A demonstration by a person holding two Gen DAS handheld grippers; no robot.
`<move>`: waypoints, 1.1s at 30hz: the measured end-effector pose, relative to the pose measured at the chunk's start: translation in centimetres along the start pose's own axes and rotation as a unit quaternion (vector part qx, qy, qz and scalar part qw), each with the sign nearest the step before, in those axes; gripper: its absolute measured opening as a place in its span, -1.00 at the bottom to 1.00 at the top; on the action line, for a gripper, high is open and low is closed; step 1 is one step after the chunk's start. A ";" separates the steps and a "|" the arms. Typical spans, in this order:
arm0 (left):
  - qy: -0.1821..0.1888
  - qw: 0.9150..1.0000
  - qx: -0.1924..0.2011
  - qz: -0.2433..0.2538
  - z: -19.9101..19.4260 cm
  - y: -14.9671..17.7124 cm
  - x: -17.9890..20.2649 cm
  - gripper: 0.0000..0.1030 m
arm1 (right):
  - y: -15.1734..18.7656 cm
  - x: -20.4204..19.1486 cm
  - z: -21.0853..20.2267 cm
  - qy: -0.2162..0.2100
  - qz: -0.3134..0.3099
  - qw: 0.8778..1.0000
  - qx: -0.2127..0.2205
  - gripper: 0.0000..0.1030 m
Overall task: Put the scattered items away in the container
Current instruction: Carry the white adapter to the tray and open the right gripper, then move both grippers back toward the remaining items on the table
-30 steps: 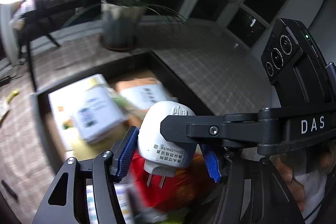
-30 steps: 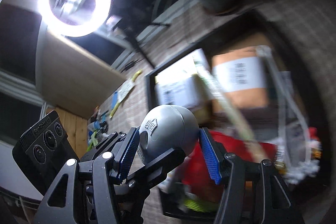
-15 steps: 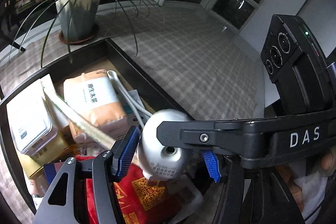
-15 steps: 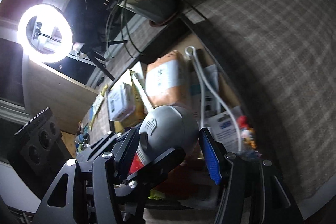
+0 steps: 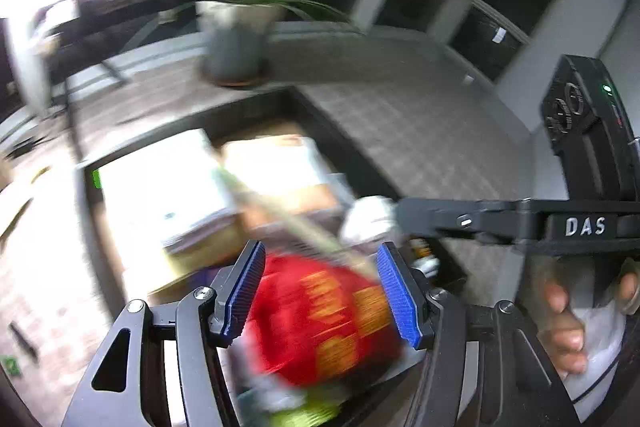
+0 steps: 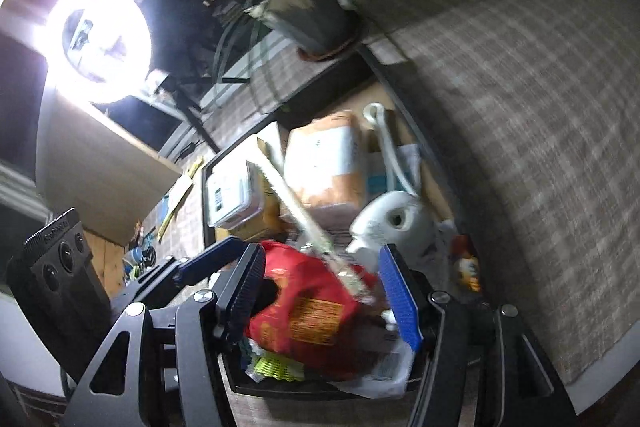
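Observation:
A white plug-in charger (image 6: 394,223) with its white cable (image 6: 386,147) lies in the dark tray (image 6: 206,195), on top of the other items. It sits just past the right fingertip of my right gripper (image 6: 320,257), which stands open with only a red packet (image 6: 308,311) far below its jaws. In the blurred left wrist view the charger (image 5: 368,221) rests beside one of the right gripper's fingers (image 5: 440,217). My left gripper (image 5: 320,255) is open over the red packet (image 5: 328,319) and grips nothing.
The tray (image 5: 332,135) also holds a white tin (image 6: 232,191), an orange tissue pack (image 6: 328,167) and a long pale stick (image 6: 296,203). A potted plant (image 6: 312,19) stands behind it and a ring light (image 6: 100,39) glares at the left. Small items (image 6: 176,195) lie left of the tray. A hand (image 5: 560,311) shows at the lower right.
The charger was between both grippers' pads over the tray; now it lies in the tray beyond the fingertips. Both views have swung and the left one is blurred.

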State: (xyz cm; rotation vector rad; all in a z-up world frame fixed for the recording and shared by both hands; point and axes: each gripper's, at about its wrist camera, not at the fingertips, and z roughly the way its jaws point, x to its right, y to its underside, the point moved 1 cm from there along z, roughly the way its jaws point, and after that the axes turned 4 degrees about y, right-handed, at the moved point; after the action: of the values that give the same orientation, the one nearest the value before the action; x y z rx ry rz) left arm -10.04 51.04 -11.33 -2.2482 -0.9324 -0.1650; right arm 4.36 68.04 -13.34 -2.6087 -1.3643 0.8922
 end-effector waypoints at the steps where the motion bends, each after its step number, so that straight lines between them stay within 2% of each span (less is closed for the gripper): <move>1: -0.013 1.000 0.005 -0.013 -1.3 0.6 -1.7 0.21 | 0.1 -0.9 0.2 0.001 -0.010 1.000 0.001 0.08; 6: -0.067 0.995 0.011 -0.069 -6.1 3.6 -8.6 0.21 | 0.6 -6.8 1.8 0.005 -0.087 0.996 -0.002 0.08; 9: -0.099 0.988 0.010 -0.115 -8.7 5.8 -13.3 0.20 | 1.4 -11.0 3.6 0.002 -0.138 0.990 -0.011 0.08; 15: -0.148 0.967 0.017 -0.209 -14.1 10.9 -22.4 0.20 | 3.2 -19.4 8.2 -0.007 -0.225 0.974 -0.036 0.08; 20: -0.185 0.948 0.017 -0.258 -17.0 13.9 -28.1 0.20 | 5.2 -25.5 12.9 -0.007 -0.278 0.959 -0.057 0.07; 26: -0.203 0.923 0.024 -0.324 -19.1 15.5 -34.5 0.20 | 7.0 -30.0 18.2 -0.004 -0.300 0.950 -0.087 0.05; 33: -0.213 0.903 0.018 -0.373 -18.6 15.5 -39.6 0.21 | 8.3 -33.2 22.7 0.002 -0.317 0.942 -0.114 -0.11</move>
State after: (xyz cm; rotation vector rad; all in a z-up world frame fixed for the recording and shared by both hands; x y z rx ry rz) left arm -26.26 8.40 -19.90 -1.8038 -1.9888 0.0131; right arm -15.93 32.89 -19.43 -2.0452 -2.2207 0.6495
